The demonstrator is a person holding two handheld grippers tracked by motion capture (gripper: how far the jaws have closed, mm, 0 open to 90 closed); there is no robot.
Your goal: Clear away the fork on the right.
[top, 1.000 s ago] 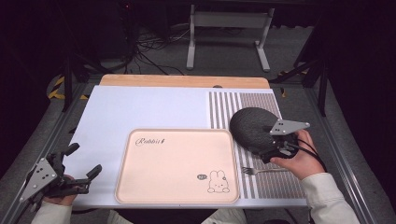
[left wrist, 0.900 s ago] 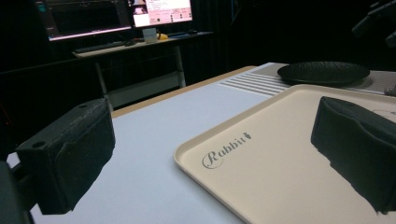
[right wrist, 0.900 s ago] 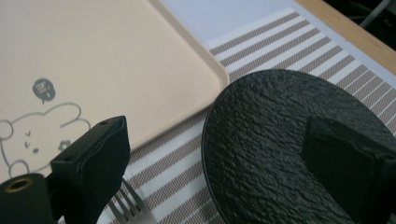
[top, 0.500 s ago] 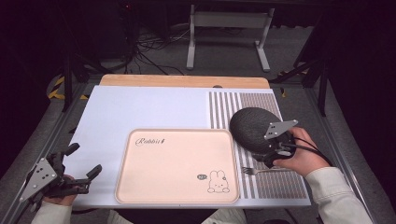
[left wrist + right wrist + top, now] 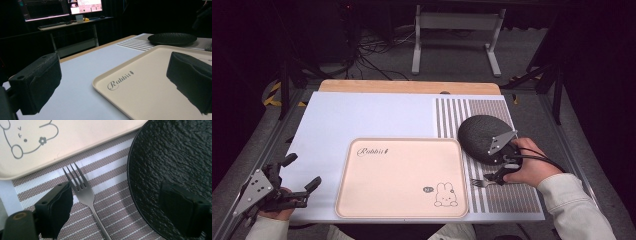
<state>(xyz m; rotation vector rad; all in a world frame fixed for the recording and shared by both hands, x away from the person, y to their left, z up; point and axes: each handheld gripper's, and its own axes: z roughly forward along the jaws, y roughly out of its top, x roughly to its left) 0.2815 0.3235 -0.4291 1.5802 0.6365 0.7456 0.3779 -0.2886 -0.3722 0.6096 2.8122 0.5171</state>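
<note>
- Fork [image 5: 86, 195] lies flat on the striped mat [image 5: 110, 182], between the right gripper's [image 5: 117, 210] two black jaws, tines pointing away from the gripper toward the pale tray [image 5: 82, 137].
- Those jaws stand wide apart and touch nothing: one jaw hangs just beside the fork's neck, the other hovers over the black plate [image 5: 175, 157]. They closed a little a moment ago, yet the fork is not gripped.
- From the high view, the right gripper [image 5: 504, 172] sits low over the fork [image 5: 482, 182], with the plate [image 5: 479, 135] just beyond it and the tray [image 5: 402, 177] off to its side.
- Left gripper [image 5: 299, 185] rests at the near corner of the table, its jaws apart and holding nothing.
- Ahead of the left gripper lies the tray's corner [image 5: 140, 82]; the plate [image 5: 172, 38] sits farther off beyond it.
</note>
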